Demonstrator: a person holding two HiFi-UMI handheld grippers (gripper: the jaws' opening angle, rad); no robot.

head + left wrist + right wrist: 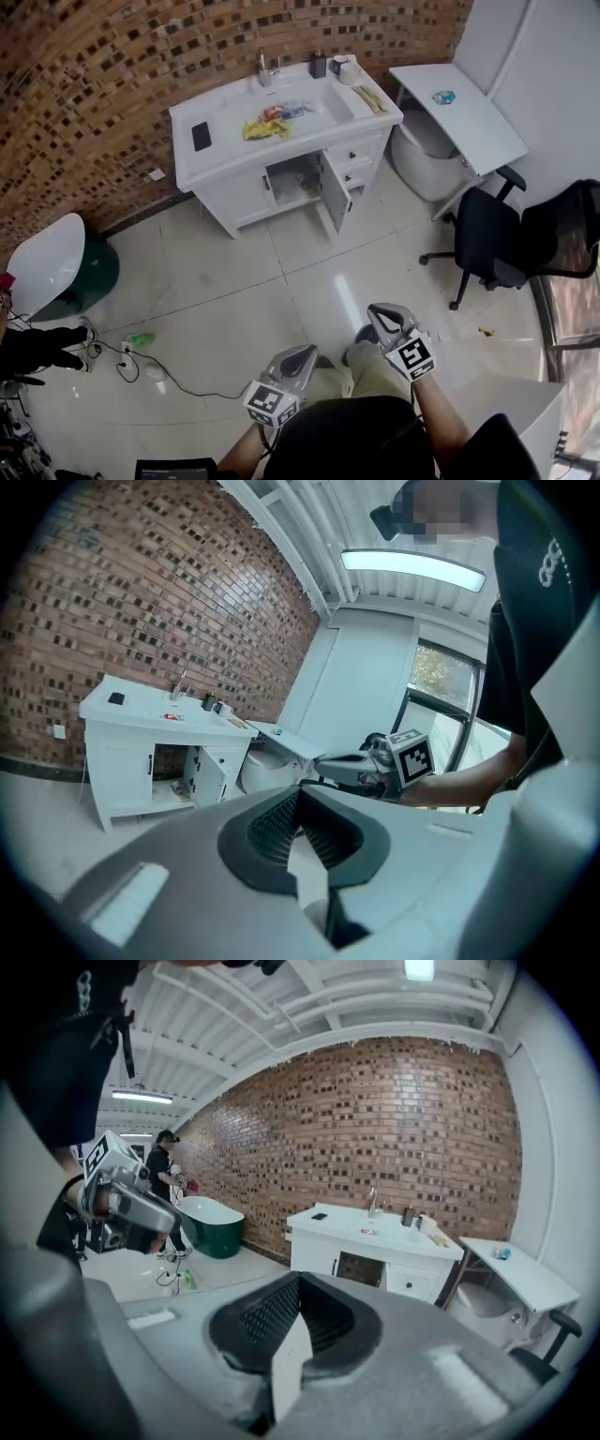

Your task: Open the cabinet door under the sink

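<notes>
The white sink cabinet (281, 122) stands against the brick wall, far from both grippers. Its door (335, 195) under the sink is swung outward, and the dark opening (295, 178) shows beside it. The open door (208, 775) also appears in the left gripper view, and the cabinet (375, 1237) in the right gripper view. My left gripper (305, 354) and right gripper (382, 314) are held close to the person's body over the floor. Both are shut with nothing between their pads. Each gripper shows in the other's view, the right gripper (323, 761) and the left gripper (141, 1206).
A white table (469, 112) and a black office chair (506, 244) stand to the cabinet's right. A green tub (89, 272), a floor cable (159, 370) and a person's arm (37, 349) are at the left. A phone (202, 136) and a yellow packet (265, 127) lie on the countertop.
</notes>
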